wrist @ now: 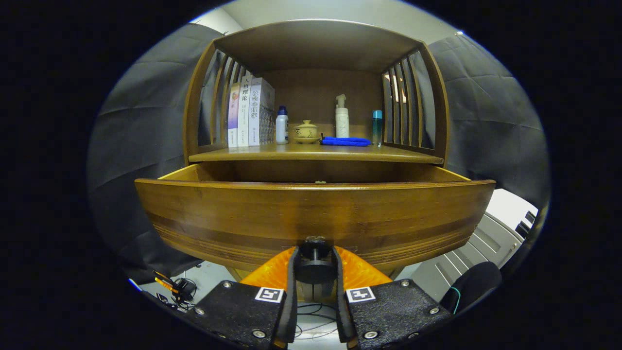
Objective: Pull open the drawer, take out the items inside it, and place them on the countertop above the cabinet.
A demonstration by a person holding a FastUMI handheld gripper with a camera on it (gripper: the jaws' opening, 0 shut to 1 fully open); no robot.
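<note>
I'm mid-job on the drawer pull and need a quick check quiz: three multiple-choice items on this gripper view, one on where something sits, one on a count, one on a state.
1. Where does the blue cloth lie?
A. on the countertop, between the lidded cup and the teal bottle
B. inside the drawer
C. on top of the books

2. How many books stand upright on the countertop?
A. one
B. three
C. five

3. What state is the drawer in?
A. fully shut
B. pulled out, with the fingers closed on its knob
C. removed from the cabinet

Answers: 1 A, the cloth rests flat on the shelf surface between those two. 2 B, three spines show side by side. 3 B, the drawer front stands forward of the cabinet and both fingers press the dark knob.
</note>
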